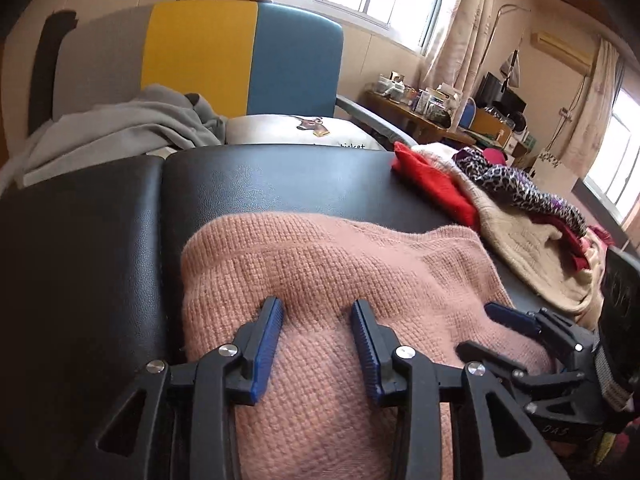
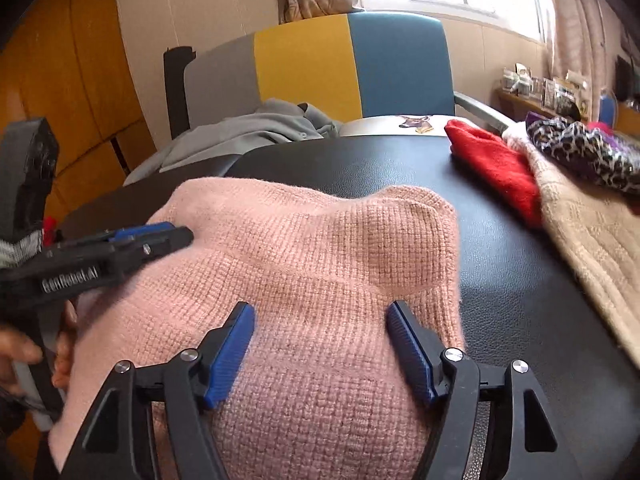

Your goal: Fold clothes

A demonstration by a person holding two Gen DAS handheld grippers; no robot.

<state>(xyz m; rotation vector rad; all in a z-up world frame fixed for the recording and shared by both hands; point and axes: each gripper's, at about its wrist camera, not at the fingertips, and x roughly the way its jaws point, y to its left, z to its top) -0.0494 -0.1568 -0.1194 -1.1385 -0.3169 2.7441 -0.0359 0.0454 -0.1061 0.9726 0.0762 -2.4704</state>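
Observation:
A pink knitted sweater (image 1: pixel 320 280) lies folded on the black padded table (image 1: pixel 100 240); it also shows in the right wrist view (image 2: pixel 320 264). My left gripper (image 1: pixel 316 312) is open, its blue-padded fingers resting on the sweater's near part with nothing between them. It shows from the side in the right wrist view (image 2: pixel 160 234). My right gripper (image 2: pixel 320 316) is open over the sweater's near right part, fingers spread wide, touching the knit. It shows at the right edge of the left wrist view (image 1: pixel 496 320).
A pile of clothes lies at the table's right: a red garment (image 2: pixel 496 164), a cream knit (image 2: pixel 592 216), a leopard-print piece (image 2: pixel 580 148). Behind the table stands a grey, yellow and blue chair (image 2: pixel 340 68) holding a grey garment (image 2: pixel 240 132) and a white printed cushion (image 1: pixel 304 130).

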